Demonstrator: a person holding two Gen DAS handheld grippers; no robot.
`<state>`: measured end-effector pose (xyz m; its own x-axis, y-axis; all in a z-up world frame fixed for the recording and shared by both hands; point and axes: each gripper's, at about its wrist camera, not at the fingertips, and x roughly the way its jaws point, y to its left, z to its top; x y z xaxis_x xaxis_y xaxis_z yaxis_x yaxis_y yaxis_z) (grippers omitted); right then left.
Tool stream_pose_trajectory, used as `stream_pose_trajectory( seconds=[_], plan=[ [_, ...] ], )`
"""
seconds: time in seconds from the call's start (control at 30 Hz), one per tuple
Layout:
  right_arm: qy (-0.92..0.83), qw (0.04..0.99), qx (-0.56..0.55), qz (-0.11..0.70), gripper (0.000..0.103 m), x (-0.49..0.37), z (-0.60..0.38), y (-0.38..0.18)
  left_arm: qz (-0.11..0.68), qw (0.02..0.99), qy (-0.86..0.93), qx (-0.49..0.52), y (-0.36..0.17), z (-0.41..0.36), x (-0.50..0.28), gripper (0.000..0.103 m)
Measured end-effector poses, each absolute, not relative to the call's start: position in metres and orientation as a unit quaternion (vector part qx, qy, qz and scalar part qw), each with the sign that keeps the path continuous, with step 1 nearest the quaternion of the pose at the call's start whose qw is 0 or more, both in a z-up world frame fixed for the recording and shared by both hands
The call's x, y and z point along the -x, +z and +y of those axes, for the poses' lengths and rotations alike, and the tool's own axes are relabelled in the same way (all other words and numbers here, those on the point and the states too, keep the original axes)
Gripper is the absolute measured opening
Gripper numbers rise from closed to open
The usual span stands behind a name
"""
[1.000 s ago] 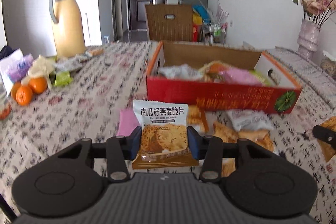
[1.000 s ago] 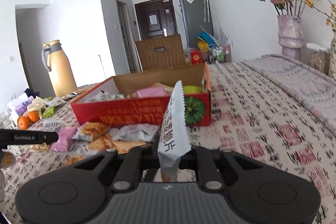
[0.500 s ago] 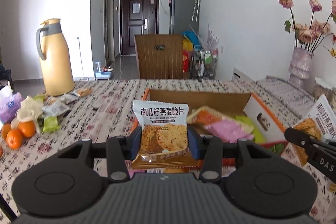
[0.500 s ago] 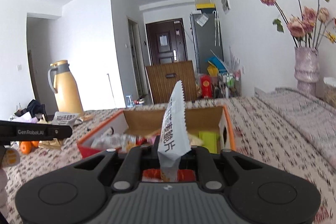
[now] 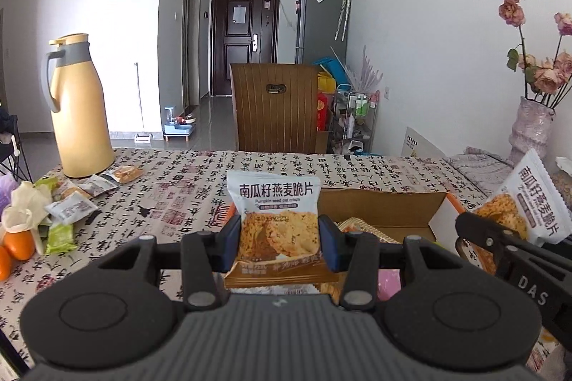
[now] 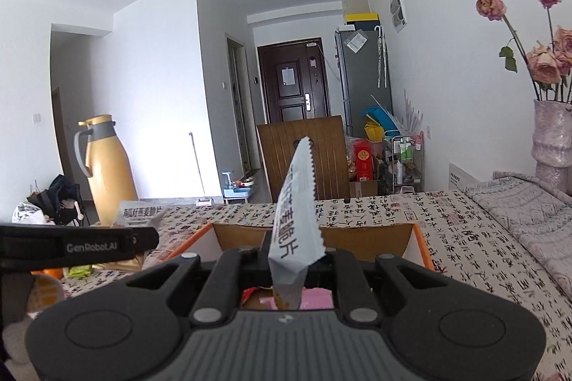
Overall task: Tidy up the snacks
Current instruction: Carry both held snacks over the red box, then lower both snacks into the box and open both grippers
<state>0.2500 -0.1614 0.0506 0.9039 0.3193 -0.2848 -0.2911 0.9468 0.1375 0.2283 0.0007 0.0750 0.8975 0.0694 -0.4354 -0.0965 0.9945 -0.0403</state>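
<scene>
In my left gripper point(image 5: 279, 247) the two blue pads point(image 5: 231, 247) were pressed on the sides of a pumpkin seed crisp packet point(image 5: 277, 223), which stood upright with its printed face toward the camera. The jaws were about half apart, as wide as the packet. My right gripper point(image 6: 294, 268) was closed almost fully on a second crisp packet point(image 6: 296, 216), pinched at its lower part and seen edge-on, with its toothed top edge pointing up. Both packets were held in the air over the near part of the cardboard box point(image 5: 384, 209), which had orange walls and lay open on the table point(image 5: 171, 202). Inside the box I could see some other wrappers, one of them pink point(image 6: 314, 302). More loose snack packets point(image 5: 77, 206) lay far to the left on the patterned cloth, near two oranges point(image 5: 18, 243) and a yellow thermos jug point(image 5: 80, 109). At the right stood a vase point(image 5: 529, 130) with dried roses.
</scene>
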Motion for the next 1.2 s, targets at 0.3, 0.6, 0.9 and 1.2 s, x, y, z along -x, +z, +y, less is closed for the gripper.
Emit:
stream_pose_trajectory(
  seconds=[0.3, 0.6, 0.9, 1.2],
  plan=[
    [0.143, 0.971, -0.054, 0.184, 0.012, -0.29, -0.163, 0.022, 0.245, 0.968, 0.044, 0.035, 0.048, -0.002, -0.264, 0.046],
    [0.123, 0.968, -0.041, 0.215, 0.013, -0.298, -0.162, 0.008, 0.261, 0.964, 0.039, 0.034, 0.031, 0.001, -0.273, 0.047],
    [0.1, 0.973, -0.049, 0.204, 0.085, -0.289, -0.169, 0.011, 0.231, 0.97, 0.057, 0.043, 0.038, 0.008, -0.261, 0.102],
    [0.102, 0.976, -0.063, 0.183, 0.103, -0.28, -0.175, 0.019, 0.223, 0.972, 0.06, 0.045, 0.042, 0.008, -0.258, 0.103]
  ],
)
